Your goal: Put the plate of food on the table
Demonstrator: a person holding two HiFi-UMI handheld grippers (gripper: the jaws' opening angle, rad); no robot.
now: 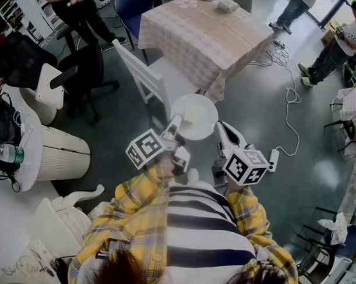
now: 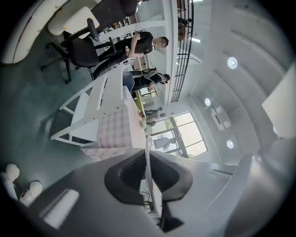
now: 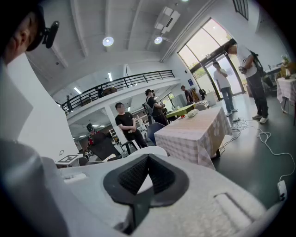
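From the head view, the left gripper (image 1: 174, 127) is clamped on the near-left rim of the white plate (image 1: 204, 105), which is carried in the air above the grey floor (image 1: 255, 100); a pale yellow piece of food (image 1: 190, 115) lies on it; the right gripper (image 1: 221, 130) reaches the plate's near-right edge; the table (image 1: 193, 34) with its checked cloth stands well beyond, and a white chair (image 1: 139, 70) stands between it and the person. In the left gripper view, the left gripper (image 2: 148, 161) has its dark pads (image 2: 129, 173) pressed on the plate (image 2: 149, 178), seen edge-on as a thin white line; the chair (image 2: 99, 99) and table (image 2: 118, 129) lie ahead. In the right gripper view, the right gripper (image 3: 147, 159) has its pads (image 3: 132, 176) meeting at the tips with nothing between them; the plate (image 3: 152, 150) shows as a white arc just past them; the table (image 3: 199, 127) stands further off.
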